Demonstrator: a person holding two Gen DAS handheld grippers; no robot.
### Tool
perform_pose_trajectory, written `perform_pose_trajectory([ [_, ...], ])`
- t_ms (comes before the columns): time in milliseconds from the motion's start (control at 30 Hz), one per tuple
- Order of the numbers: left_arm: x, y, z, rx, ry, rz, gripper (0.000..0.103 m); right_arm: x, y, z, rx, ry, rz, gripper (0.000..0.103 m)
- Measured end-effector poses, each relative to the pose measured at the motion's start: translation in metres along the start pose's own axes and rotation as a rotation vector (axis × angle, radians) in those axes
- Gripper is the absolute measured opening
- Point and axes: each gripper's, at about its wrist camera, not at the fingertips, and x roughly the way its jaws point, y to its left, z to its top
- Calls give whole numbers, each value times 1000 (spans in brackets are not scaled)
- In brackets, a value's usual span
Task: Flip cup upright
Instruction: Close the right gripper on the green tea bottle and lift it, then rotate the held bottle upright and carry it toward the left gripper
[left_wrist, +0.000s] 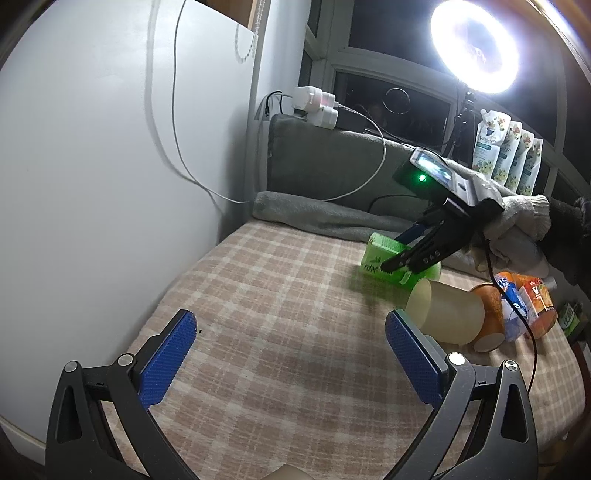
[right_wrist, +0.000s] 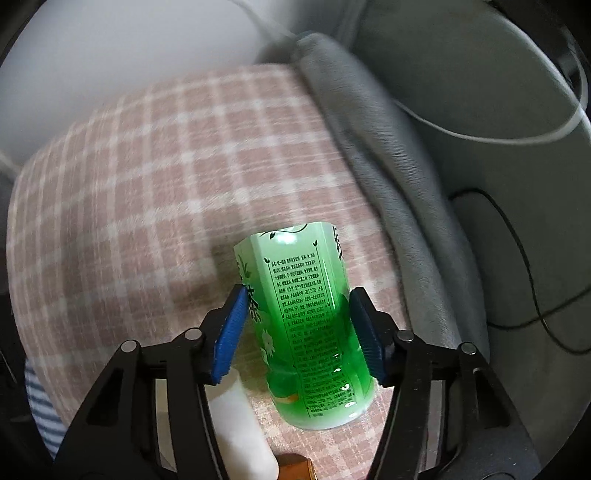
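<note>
Green cup (right_wrist: 308, 332) lies on its side on the checked cloth (left_wrist: 280, 332), not yet righted. Right gripper (right_wrist: 299, 332) straddles it, pads at either flank, contact uncertain. Left gripper (left_wrist: 291, 354) hangs wide open, empty. Lift and turn remain, I judge.
</note>
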Motion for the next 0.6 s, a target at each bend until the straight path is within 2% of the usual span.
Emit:
perform_pose_trajectory([
  [233, 2, -3, 0, 7, 2, -5, 102, -9, -38, -6, 179, -88, 24, 55],
  [433, 2, -3, 0, 10, 1, 1, 102, -36, -63, -19, 307, -235, 49, 50],
  [600, 1, -8, 0, 26, 2, 2, 100, -44, -74, -24, 370, -305, 48, 49],
])
